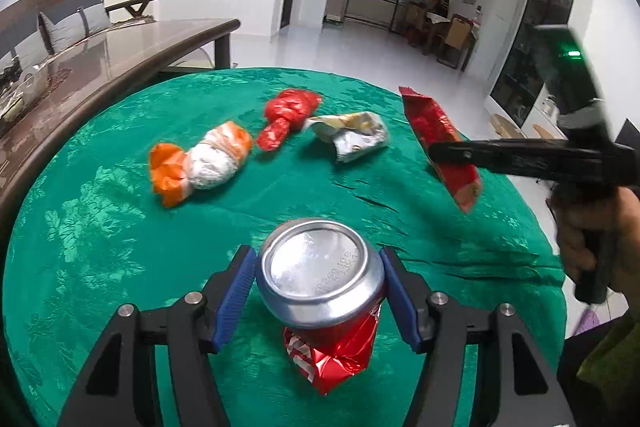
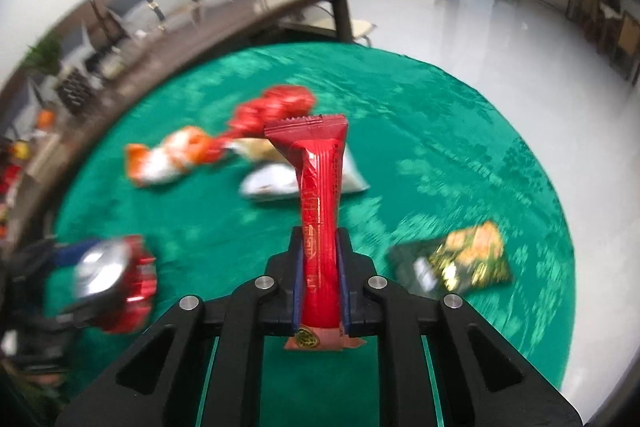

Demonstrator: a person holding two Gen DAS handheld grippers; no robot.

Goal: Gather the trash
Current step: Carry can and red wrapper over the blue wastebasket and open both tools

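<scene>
Crushed red can (image 1: 324, 291), silver base up, clamped between left gripper (image 1: 318, 287) pads above green tablecloth (image 1: 100, 227). Long red wrapper (image 2: 320, 223) pinched upright in tightly closed right gripper (image 2: 320, 275). Four more scraps on cloth: orange-white, red, silver, green-gold. Beyond, brown table (image 1: 120, 43), pale floor.

On the table (image 1: 100, 235), the crushed can (image 1: 320, 279) sits at the near edge, between the left gripper's (image 1: 318, 291) fingers. Toward the far edge, a row runs left to right: tied bag (image 1: 200, 163), knotted bag (image 1: 286, 117), crumpled wrapper (image 1: 350, 135). The long wrapper (image 2: 320, 219) stands above the table in the right gripper (image 2: 320, 291); a snack packet (image 2: 460, 259) lies near the right edge
</scene>
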